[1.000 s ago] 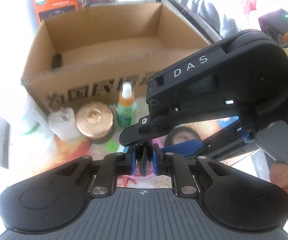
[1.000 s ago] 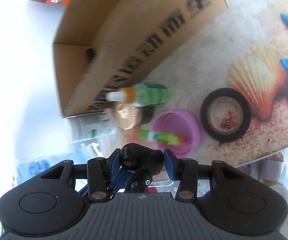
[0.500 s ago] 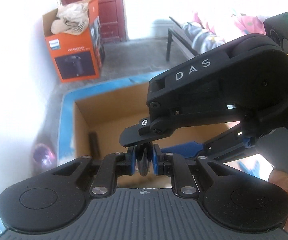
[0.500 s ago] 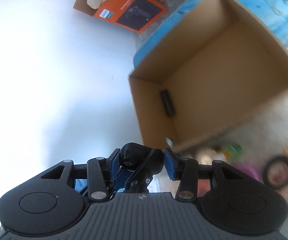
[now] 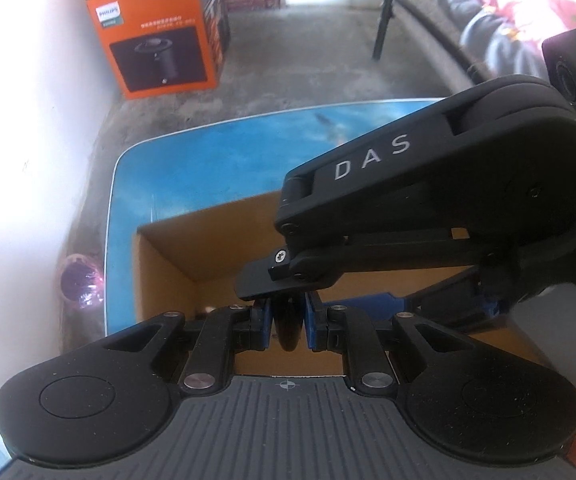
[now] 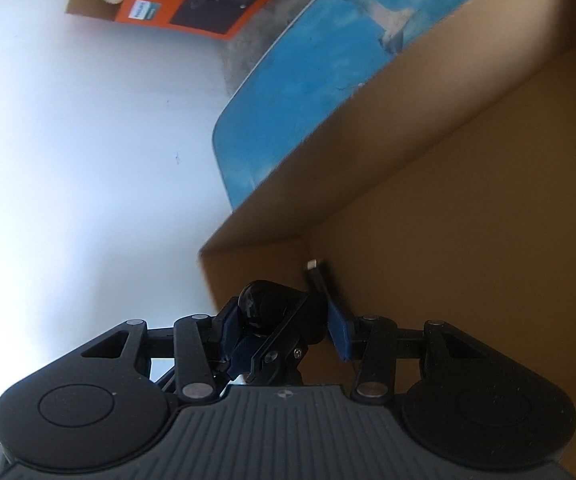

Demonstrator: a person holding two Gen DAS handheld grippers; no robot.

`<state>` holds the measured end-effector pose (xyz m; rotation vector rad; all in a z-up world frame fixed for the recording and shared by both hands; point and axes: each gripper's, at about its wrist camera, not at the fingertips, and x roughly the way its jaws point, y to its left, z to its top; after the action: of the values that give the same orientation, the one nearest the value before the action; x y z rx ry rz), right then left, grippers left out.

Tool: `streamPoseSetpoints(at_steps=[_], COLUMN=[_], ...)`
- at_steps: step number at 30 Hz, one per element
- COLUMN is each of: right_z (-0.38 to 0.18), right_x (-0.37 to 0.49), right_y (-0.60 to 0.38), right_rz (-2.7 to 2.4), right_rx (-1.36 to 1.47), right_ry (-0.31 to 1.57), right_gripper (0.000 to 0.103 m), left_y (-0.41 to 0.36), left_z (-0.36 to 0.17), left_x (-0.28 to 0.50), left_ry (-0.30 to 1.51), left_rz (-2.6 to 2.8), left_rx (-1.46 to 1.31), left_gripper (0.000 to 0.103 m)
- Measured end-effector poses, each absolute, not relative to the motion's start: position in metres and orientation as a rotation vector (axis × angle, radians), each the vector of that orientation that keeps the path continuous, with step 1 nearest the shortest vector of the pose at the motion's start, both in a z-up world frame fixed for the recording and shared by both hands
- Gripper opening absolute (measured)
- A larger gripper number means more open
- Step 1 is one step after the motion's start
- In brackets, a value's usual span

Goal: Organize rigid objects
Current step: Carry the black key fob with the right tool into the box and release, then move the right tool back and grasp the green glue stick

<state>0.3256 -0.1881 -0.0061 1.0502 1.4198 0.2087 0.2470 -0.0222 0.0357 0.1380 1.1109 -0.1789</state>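
A small glossy black rounded object (image 6: 257, 308) hangs above the open cardboard box (image 5: 163, 264), gripped from two sides. My left gripper (image 5: 288, 318) is shut on its thin edge (image 5: 287, 328). My right gripper (image 6: 283, 316) is shut across its wider body, and its black housing marked DAS (image 5: 408, 184) reaches in from the right in the left wrist view. Inside the box (image 6: 468, 220) a thin black item with a pale tip (image 6: 316, 276) lies against the wall near the corner. The rest of the box floor is mostly hidden behind the grippers.
The box stands on a blue table top (image 5: 207, 160) printed with sky and a gull (image 6: 388, 20). On the concrete floor beyond are an orange carton with cloth in it (image 5: 155, 40) and a dark bench frame (image 5: 384, 20). A purple round thing (image 5: 79, 284) lies left of the table.
Both grippers have carried the black object together from in front of the box to above its open inside. The bottles, pink bowl and tape roll have dropped out of view.
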Motion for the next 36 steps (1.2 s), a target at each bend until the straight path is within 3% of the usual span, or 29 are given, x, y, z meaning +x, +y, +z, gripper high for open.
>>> streamPoseSetpoints(at_steps=[10,13,25,36], right_z=[-0.039,-0.027,0.052,0.097], right_x=[0.338,0.332,0.254,0.148], right_y=[-0.187,-0.197,-0.248,-0.269], right_rz=[0.196,0.216,0.301,0.262], right_rx=[1.179,1.171,1.183,0.889], right_ry=[1.381,1.344,1.189,1.196], right_gripper=[0.051,0.052,0.052,0.059], left_y=[0.0,0.012,0.022,0.004], left_z=[0.035,0.048,0.117,0.103], left_x=[0.247,0.24,0.179,0.105], left_ry=[1.098,1.06,0.896,0.975], left_rz=[-0.137,-0.141,-0.124,-0.157], left_rx=[0.084,0.014,-0.095,-0.202], left_gripper=[0.025,0.031,0.039,0.048])
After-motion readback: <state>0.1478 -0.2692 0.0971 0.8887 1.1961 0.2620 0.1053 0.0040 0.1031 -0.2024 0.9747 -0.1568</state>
